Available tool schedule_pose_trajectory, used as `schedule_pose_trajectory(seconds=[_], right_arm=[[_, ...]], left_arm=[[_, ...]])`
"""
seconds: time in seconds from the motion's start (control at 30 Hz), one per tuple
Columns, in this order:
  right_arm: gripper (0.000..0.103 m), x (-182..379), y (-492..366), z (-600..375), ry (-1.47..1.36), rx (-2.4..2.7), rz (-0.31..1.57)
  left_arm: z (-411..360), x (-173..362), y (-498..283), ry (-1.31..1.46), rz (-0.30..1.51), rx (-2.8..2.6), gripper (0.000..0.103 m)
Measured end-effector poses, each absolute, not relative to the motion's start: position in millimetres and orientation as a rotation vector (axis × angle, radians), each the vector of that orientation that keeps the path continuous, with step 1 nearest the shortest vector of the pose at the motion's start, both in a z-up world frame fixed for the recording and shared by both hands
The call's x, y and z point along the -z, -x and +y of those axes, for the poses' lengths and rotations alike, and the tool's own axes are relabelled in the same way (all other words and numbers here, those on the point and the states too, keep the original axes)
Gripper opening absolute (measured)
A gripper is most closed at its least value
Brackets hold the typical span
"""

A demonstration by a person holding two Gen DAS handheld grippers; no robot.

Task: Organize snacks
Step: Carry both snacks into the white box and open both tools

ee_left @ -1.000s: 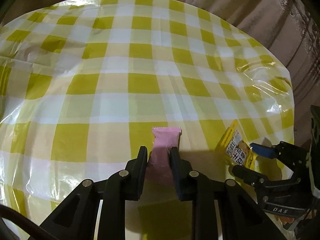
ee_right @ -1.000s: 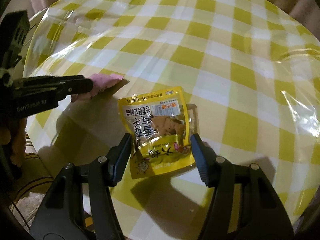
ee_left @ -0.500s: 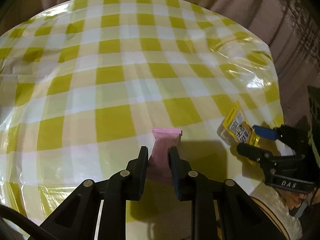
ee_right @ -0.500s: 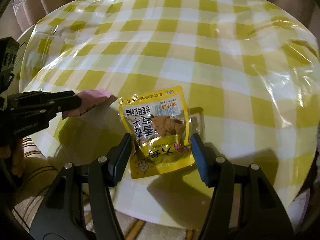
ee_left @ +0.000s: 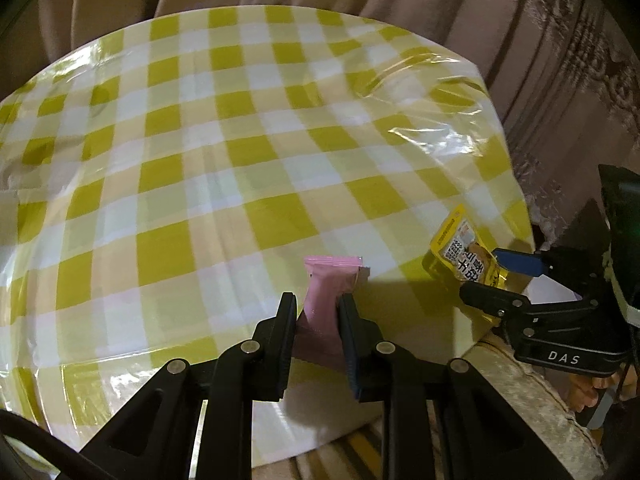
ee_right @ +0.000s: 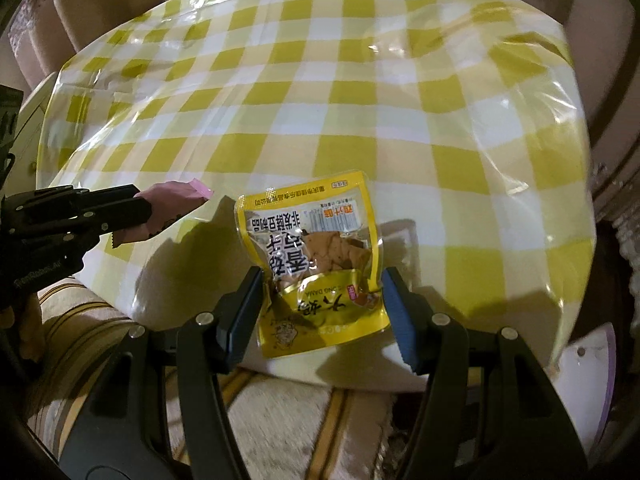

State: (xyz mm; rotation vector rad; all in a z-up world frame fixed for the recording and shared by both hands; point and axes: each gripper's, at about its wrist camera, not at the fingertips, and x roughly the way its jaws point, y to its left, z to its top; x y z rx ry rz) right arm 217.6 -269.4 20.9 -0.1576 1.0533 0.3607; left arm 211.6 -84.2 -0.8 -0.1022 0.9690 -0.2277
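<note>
My left gripper [ee_left: 318, 306] is shut on a pink snack packet [ee_left: 330, 286] and holds it above the near edge of the yellow checked table [ee_left: 240, 160]. It also shows in the right wrist view [ee_right: 172, 200] at the left. My right gripper [ee_right: 322, 286] is shut on a yellow snack pouch [ee_right: 316, 256] with a printed label, held above the table's near edge. In the left wrist view the right gripper [ee_left: 500, 276] holds that pouch [ee_left: 460, 252] at the right.
The round table has a glossy plastic cover over its checked cloth [ee_right: 360, 100]. Brown curtains [ee_left: 520, 20] hang behind it. A striped rug [ee_right: 300, 420] lies on the floor below the table's near edge.
Both grippers have pulled back and risen from the table with their packets still held. More of the table's edge and the floor shows now.
</note>
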Motion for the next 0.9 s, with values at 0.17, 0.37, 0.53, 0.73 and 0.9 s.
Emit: schedule_pose_trajectory(seconds=[0.17,0.37,0.53,0.73,0.9], right_arm=[[0.063,-27,-206,-290,0.135,-0.328,1.045],[0.063,-33,-195,-323,0.103,-0.264,1.036],[0.063,-41,-182,-361,0.077,-0.182,1.024],[0.063,-49,-163,-411,0.045,-0.074,1.015],[0.064,-54,-147,-459,0.017,0.026,1.014]], left_arm=[[-112,-11,-208,0.075,0.956,0.282,0.023],[-155,-23,-205,0.033,0.947,0.364,0.023],[-203,-30,-202,-0.015,0.942,0.461,0.023],[-260,-34,-200,-0.060,0.953,0.569,0.023],[-307,-36,-197,-0.097,0.963,0.657,0.023]])
